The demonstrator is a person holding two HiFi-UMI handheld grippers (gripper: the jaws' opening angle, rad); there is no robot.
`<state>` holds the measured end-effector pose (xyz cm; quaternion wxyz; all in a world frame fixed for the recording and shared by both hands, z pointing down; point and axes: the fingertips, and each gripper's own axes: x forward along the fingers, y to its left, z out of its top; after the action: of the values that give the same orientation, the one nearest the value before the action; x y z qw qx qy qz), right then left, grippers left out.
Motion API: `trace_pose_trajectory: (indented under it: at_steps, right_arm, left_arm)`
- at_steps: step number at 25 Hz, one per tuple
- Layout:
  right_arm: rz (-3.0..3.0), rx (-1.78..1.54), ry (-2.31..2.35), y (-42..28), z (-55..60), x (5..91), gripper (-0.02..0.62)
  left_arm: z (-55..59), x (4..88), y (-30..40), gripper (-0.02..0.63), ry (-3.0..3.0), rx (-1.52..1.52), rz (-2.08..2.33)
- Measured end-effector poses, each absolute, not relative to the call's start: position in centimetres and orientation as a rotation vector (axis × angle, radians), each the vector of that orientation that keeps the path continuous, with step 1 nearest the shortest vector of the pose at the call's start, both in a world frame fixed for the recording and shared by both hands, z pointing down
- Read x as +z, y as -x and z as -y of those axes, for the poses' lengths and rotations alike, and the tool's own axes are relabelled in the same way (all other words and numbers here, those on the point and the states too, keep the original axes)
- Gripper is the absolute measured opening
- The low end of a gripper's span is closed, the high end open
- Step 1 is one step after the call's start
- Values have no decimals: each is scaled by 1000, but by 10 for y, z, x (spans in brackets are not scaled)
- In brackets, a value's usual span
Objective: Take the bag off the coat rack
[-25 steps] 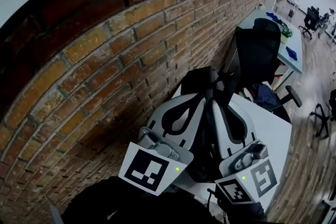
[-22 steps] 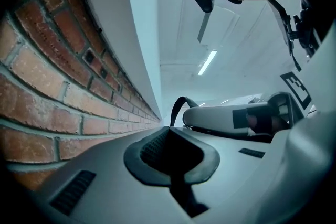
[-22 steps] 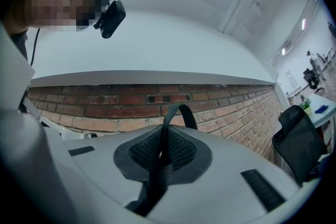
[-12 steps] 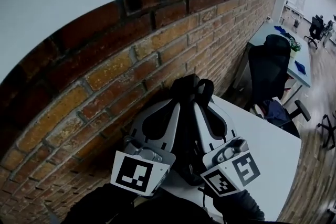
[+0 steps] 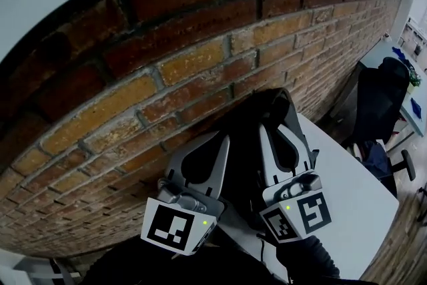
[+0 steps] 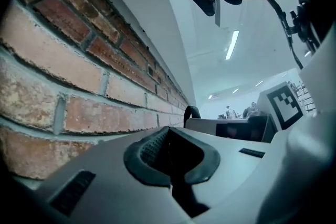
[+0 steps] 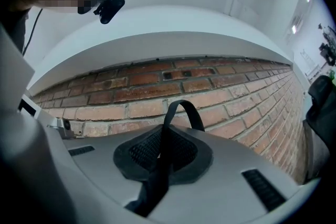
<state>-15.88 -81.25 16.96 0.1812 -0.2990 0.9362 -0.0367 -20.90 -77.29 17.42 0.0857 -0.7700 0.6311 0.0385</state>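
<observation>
Brick wall [image 5: 167,70] fills the view, with a white table [image 5: 360,190] at 4 o'clock. The right gripper [image 5: 283,133] is clamped on the strap [image 7: 181,113] of the black bag [image 5: 257,117] at 12 o'clock, and the left gripper [image 5: 217,140] is closed beside it (pinching fabric? unclear). No rack in sight, so the bag is judged already lifted off; next comes a level, two-handed lowering onto the table.

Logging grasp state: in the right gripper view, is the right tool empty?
No, a black strap is clamped between the jaws of the right tool, its loop sticking up past them.

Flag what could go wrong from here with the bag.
The right gripper pinches only a thin strap; the bag could slip free under its weight. Both it and the left gripper sit close to the brick wall, so a swing may scrape it.
</observation>
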Motion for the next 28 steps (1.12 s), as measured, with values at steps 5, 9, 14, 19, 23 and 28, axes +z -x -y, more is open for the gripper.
trace_pose_trajectory:
  at_steps: [5,9,14,19,23,28]
  right_arm:
    - [-2698,-75,783,166,803,174,20]
    - [-2766,-56,728,163,793,170,116]
    - [-2770,-50,751,149,789,172,129]
    - [-2757,-30,783,126,781,168,129]
    - [-2754,-13,828,99,772,169,129]
    - [-2750,11,948,53,760,182,127]
  left_arm:
    - [757,182,198,9,2305,116,-1934]
    - [746,181,189,9,2295,117,-1947]
    - [737,179,178,9,2283,137,-1947]
    - [731,173,159,9,2284,160,-1932]
    - [731,174,132,9,2327,160,-1888]
    - [735,175,86,9,2399,193,-1775]
